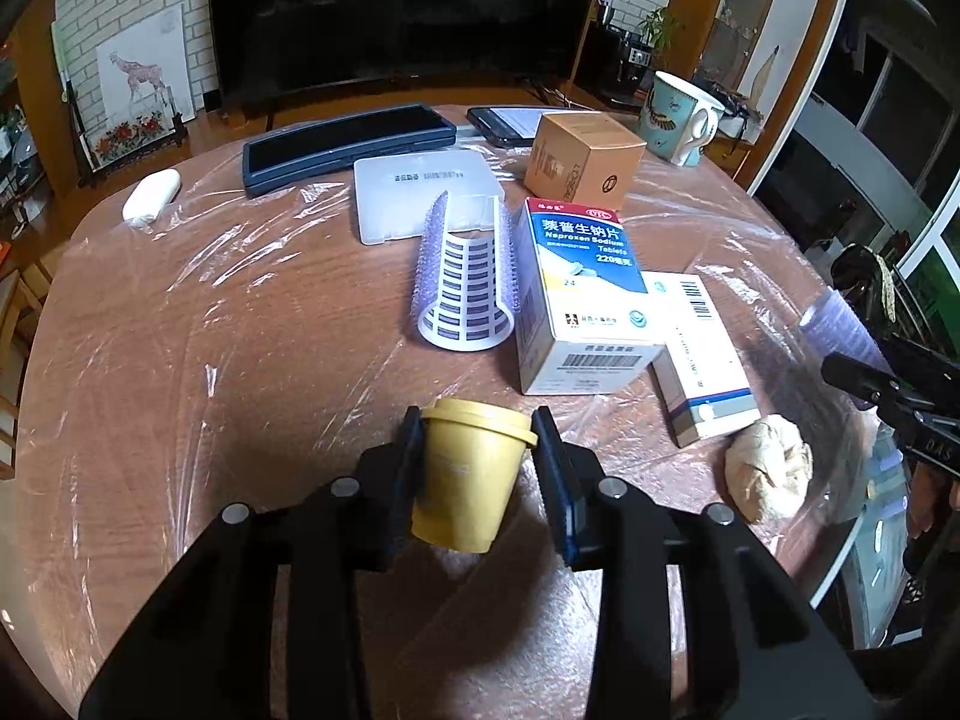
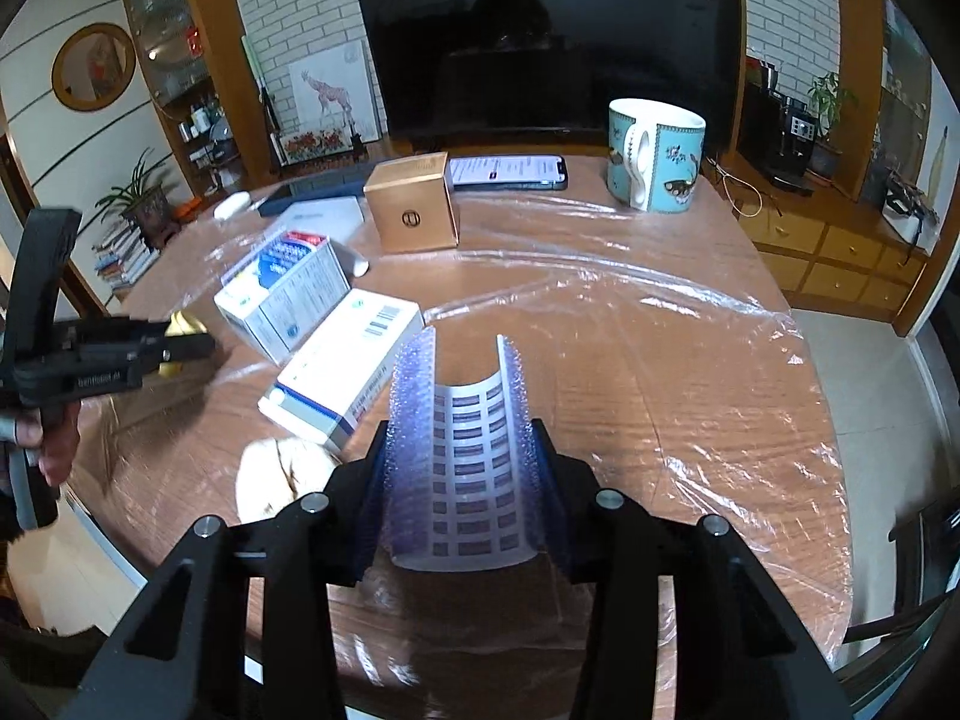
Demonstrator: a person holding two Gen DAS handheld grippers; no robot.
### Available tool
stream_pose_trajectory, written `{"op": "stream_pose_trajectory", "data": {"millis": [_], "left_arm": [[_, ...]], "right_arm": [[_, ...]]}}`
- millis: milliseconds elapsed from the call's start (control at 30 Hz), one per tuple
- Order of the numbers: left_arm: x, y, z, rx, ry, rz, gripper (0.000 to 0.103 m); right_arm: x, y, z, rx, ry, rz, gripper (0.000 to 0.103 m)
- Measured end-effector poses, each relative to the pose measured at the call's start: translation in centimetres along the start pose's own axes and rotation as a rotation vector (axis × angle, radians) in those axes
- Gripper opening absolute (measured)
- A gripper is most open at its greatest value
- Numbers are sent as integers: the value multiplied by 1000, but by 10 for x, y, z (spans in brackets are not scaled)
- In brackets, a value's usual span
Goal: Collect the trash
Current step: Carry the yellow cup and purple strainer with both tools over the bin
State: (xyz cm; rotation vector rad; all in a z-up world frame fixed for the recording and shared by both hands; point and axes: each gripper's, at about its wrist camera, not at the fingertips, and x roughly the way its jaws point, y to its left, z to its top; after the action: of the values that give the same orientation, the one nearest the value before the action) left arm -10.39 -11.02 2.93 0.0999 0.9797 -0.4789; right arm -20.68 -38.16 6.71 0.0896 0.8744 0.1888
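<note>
My left gripper [image 1: 477,429] is shut on a small yellow paper cup [image 1: 465,474] and holds it just above the table; it shows from the side in the right wrist view [image 2: 180,336]. My right gripper [image 2: 459,438] is shut on a curved purple-and-white bubble-wrap sleeve [image 2: 465,456]. A second such sleeve [image 1: 468,282] lies on the table beside a blue-and-white medicine box [image 1: 579,294]. A crumpled beige paper ball [image 1: 768,474] lies at the right edge; it also shows in the right wrist view [image 2: 282,474].
The round table [image 1: 180,372] is covered with clear plastic film. On it are a second white medicine box [image 1: 699,360], a brown carton [image 1: 582,159], a mug [image 1: 678,117], a phone [image 1: 507,123], a dark tablet case [image 1: 348,144], a white flat box [image 1: 420,192].
</note>
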Motion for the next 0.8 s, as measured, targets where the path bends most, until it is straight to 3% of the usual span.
{"op": "stream_pose_trajectory", "data": {"millis": [333,800], "left_arm": [[-31,-3,-11,25,-43,-36,38],[-69,-17,-42,126,-52,-170,38]], "right_arm": [[-17,23,1,3,-27,20,43],[-54,69,-24,20,-47,63,43]]}}
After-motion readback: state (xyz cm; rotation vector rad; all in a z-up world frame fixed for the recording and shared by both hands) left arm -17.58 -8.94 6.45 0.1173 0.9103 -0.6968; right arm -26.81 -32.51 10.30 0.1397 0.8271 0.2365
